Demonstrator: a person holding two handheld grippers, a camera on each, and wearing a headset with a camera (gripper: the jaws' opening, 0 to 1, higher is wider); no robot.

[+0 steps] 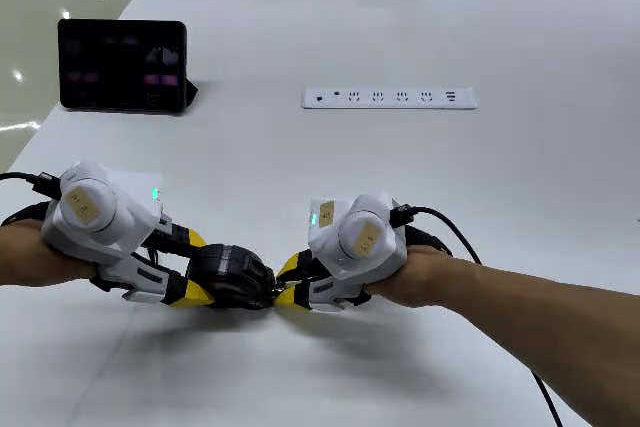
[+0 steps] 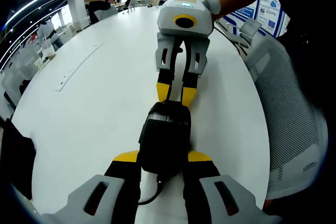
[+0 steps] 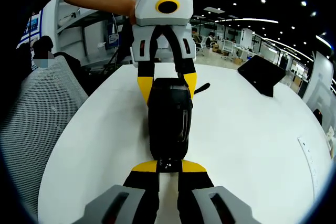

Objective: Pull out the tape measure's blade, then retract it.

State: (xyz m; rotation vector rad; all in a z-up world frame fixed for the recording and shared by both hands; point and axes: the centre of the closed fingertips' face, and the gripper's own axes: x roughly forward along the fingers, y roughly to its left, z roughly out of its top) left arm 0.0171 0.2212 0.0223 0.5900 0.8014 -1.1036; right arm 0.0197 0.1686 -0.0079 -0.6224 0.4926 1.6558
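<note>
Well nearside of the white power strip [image 1: 390, 98], your left gripper [image 1: 200, 267] is clamping the black plastic tape measure [image 1: 232, 275] as an anchor; your right gripper [image 1: 285, 282] is pinching narrowly at its mouth end, likely to pull.

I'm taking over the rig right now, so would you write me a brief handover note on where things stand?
Left gripper: shut on the tape measure, case on or just over the white table.
Right gripper: jaws pinched at the case's mouth end, apparently on the blade tip.
Done: both grips set; no blade drawn out yet.
To do: pull the blade out, then retract it.
</note>
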